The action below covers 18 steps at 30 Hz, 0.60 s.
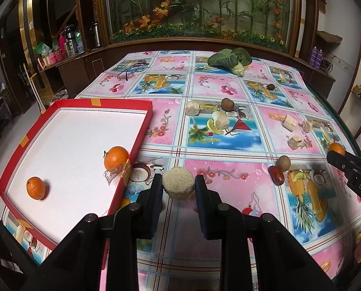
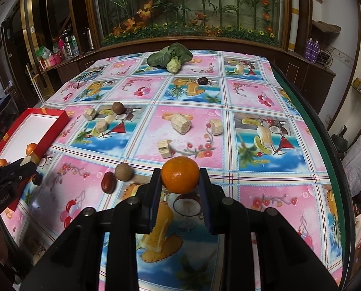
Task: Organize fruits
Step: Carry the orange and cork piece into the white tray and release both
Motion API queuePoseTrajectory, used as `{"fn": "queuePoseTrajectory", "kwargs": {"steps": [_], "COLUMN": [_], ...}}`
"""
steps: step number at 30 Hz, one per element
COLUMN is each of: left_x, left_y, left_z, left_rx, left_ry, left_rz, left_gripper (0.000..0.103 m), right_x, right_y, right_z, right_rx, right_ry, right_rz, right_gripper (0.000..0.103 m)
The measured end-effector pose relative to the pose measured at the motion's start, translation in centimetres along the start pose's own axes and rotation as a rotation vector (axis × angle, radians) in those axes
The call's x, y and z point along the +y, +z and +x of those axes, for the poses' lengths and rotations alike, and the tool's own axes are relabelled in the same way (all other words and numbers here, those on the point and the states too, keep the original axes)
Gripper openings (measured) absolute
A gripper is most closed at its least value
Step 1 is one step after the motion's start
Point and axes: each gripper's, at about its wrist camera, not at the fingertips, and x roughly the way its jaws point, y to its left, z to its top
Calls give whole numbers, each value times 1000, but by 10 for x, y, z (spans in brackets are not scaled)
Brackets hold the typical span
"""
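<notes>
My left gripper (image 1: 178,184) is shut on a pale sugarcane piece (image 1: 178,180), held above the tablecloth just right of the red tray (image 1: 141,135). Two oranges lie in the tray, one near its right wall (image 1: 115,157) and one at the front left (image 1: 36,188). My right gripper (image 2: 180,179) is shut on an orange (image 2: 180,174), held above the table; it also shows at the right edge of the left wrist view (image 1: 335,149). A red date (image 2: 108,181) and a round brown fruit (image 2: 123,171) lie left of it.
Several sugarcane pieces (image 2: 181,123) lie scattered mid-table, with another brown fruit (image 2: 118,107). A leafy green vegetable (image 2: 170,57) and a dark fruit (image 2: 201,80) lie at the far end. Glasses (image 1: 132,69) rest at the far left. The table's green edge (image 2: 309,126) runs down the right.
</notes>
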Motion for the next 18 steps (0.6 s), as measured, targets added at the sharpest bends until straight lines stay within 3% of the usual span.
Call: {"fn": "queuePoseTrajectory", "kwargs": {"steps": [11,18], "left_x": [27,79], "left_y": [6,19], "left_z": [-24,-33], "left_rx": [-52,-97], "left_ry": [20,115], "left_rz": [-61,-157], "left_gripper": [26,26], "right_x": [19,56], "right_y": [7,21], "right_z": [-4,-5], "right_rx": [-17,-39], "right_ry": [35,109], "right_rz": [-27,-73], "right_gripper": [31,32]}}
